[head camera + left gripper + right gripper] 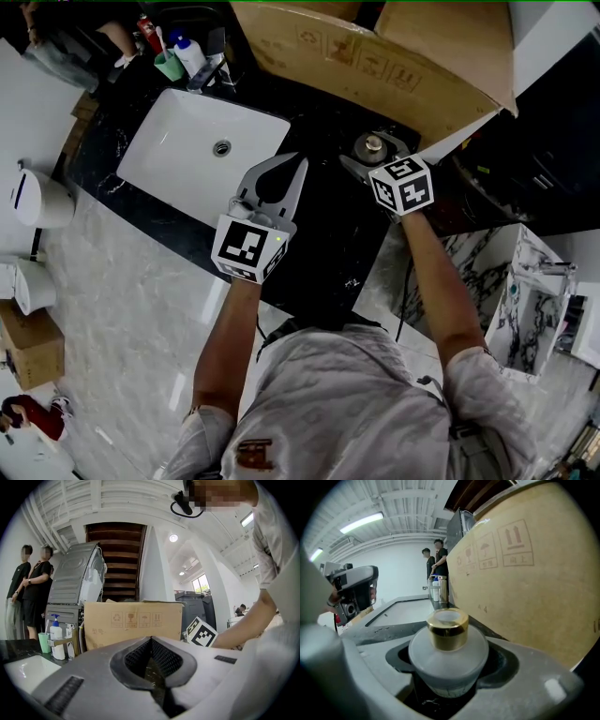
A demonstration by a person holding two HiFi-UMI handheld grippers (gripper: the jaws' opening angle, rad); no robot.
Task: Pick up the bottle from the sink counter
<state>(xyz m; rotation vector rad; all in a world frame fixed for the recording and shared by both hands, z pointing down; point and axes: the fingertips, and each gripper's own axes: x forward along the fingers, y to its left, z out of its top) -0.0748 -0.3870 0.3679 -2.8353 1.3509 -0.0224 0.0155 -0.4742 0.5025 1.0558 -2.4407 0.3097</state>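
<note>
**Right claw spread around the bottle, right of the sink**

The person's pale shirt (356,394) fills the foreground, and both forearms reach out over the black table (328,253). The right claw (375,152) is down at the table to the right of the white sink (178,159). Its jaws stand wide apart on either side of the bottle (448,653), with dark gaps showing between pads and glass. The bottle, a squat frosted flask with a gold cap, stands upright on the table. It is well right of the sink and just in front of a big cardboard box (375,66). The left claw (300,161) hovers by the sink's right edge, jaws together at the tips and empty. On the far side of the sink stand a green cup (169,66) and a pump bottle (191,54).
</note>
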